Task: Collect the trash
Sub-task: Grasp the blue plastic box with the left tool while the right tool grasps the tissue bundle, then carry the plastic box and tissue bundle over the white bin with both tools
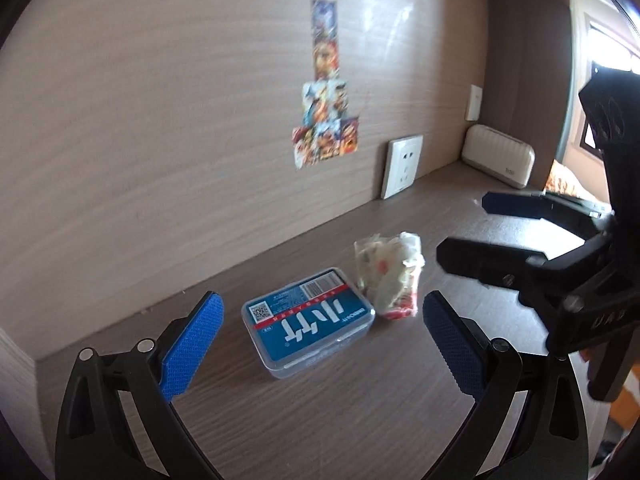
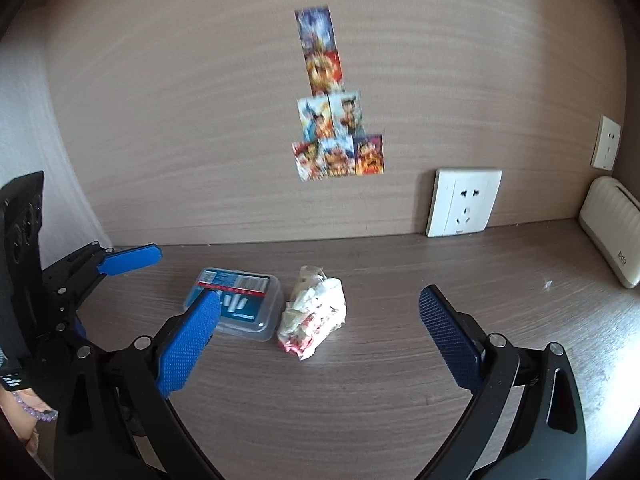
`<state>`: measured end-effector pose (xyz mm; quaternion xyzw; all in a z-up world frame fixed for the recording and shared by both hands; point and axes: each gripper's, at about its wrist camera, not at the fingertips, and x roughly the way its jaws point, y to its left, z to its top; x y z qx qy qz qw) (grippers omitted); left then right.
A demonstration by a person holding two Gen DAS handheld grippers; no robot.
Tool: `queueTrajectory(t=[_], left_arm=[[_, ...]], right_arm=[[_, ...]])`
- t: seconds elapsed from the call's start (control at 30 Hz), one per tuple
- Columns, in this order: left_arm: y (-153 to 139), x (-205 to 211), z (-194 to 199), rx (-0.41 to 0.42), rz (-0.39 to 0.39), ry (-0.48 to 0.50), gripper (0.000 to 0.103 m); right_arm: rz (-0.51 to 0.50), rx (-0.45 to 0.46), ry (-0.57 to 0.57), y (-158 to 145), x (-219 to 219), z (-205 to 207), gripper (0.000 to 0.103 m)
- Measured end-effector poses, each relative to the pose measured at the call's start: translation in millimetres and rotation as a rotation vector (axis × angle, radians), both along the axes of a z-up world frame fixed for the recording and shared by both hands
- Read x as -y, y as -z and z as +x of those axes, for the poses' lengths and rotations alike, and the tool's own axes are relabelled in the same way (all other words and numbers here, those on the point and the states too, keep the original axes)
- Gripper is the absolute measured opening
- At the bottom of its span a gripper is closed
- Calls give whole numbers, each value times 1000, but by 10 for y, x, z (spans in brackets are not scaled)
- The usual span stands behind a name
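The left gripper hangs nearest the desk's front, its blue pads spread wide and holding nothing, with the plastic box lying between and just beyond them. The right gripper is likewise spread wide and empty, and it lines up on the crumpled wrapper, which lies on the desk touching or just beside the box's right end.

The wrapper looks like the trash to take first, and the right gripper seems best placed for it. A good grasp would bring the pads down on either side of the wad, clear of the box, since a pad landing on the box's edge could push both things along the smooth wood. The wad is soft and light, so closing low around its middle should hold it better than pinching a loose corner. The left gripper would do well to stay off the box meanwhile.

Farther back than the box, a wall socket sits at the wall's foot, stickers above it.
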<state>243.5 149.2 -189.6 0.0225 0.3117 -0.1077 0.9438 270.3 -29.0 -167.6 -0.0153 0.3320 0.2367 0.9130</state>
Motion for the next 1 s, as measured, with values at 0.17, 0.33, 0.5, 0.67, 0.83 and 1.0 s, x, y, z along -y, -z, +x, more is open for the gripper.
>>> queueTrajectory(t=[0.17, 0.33, 0.5, 0.67, 0.83, 1.0], left_arm=[[155, -35, 165, -41, -1, -15, 98], [238, -55, 332, -88, -5, -32, 98], [337, 6, 504, -164, 37, -29, 98], [410, 59, 602, -220, 36, -28, 95], [411, 92, 606, -211, 44, -46, 93], [332, 38, 428, -182, 17, -63, 93]], right_arm=[[-29, -49, 37, 199, -124, 214, 99], [-36, -77, 48, 311, -213, 375, 93], [-48, -156, 43, 452, -292, 512, 61], [-46, -189, 37, 503, -303, 497, 43], [-46, -187, 54, 477, -209, 422, 43], [-56, -141, 60, 340, -40, 281, 43]])
